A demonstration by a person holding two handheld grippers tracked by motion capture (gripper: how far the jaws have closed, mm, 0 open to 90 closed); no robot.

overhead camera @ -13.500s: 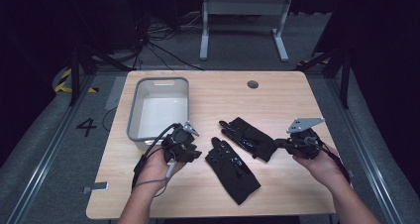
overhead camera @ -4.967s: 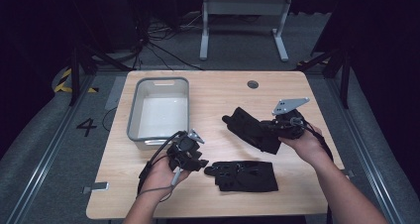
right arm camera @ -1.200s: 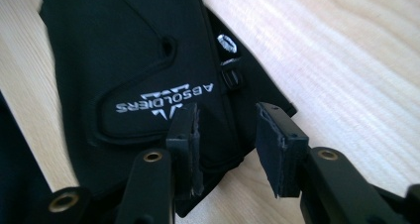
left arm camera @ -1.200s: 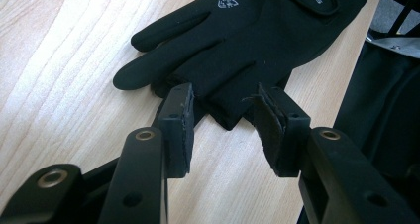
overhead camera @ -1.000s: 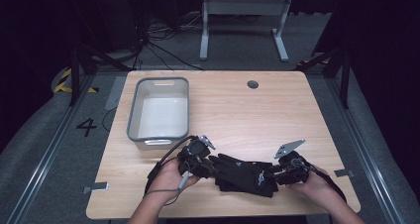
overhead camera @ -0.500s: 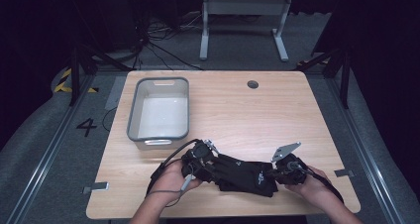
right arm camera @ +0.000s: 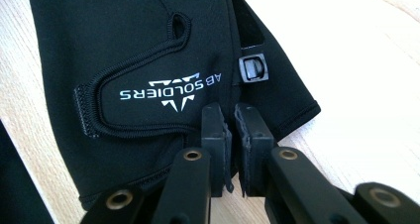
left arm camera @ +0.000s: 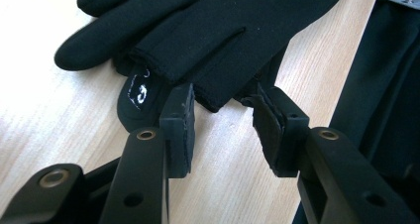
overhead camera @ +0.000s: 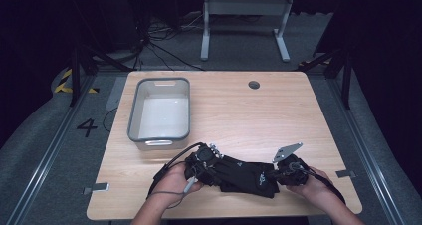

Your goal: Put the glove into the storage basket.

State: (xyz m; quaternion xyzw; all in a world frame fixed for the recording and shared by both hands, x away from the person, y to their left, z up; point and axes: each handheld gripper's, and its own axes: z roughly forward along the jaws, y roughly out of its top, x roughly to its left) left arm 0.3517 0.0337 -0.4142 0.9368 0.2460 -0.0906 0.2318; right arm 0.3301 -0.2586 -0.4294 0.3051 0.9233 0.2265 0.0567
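High view, tabletop: a light wooden tabletop (overhead camera: 298,115) carries a grey bin (overhead camera: 160,111) toward its left rear, and a pair of black gloves (overhead camera: 244,174) stacked along its front edge, near the middle.
High view, hands: the left hand-held gripper (overhead camera: 203,161) sits at the left end of the gloves; the right hand-held gripper (overhead camera: 283,172) sits at the right end, with its grey three-cornered plate tilted up.
Left gripper view: the left hand-held gripper (left arm camera: 225,117) has its jaws standing apart. The fingertip end of the upper glove (left arm camera: 208,30) hangs just between the pad tips, but the pads do not press on it. A second glove fingertip (left arm camera: 141,92) with a white mark lies underneath on the wood.
Right gripper view: the right hand-held gripper (right arm camera: 232,135) has just been closing its jaws, and they now stand nearly together, pinching the edge of the glove cuff (right arm camera: 148,65), beside white lettering and a small clip (right arm camera: 251,68).
Step in hand: likely taking hold of the stacked pair at both ends, the cuff end gripped, the finger end not yet.
Next move calls for: closing the left jaws on the fingertips, catching both layers, before lifting toward the bin.
Hard to make out: from above the two gloves merge into one dark shape; how many layers the right jaws hold I cannot tell.
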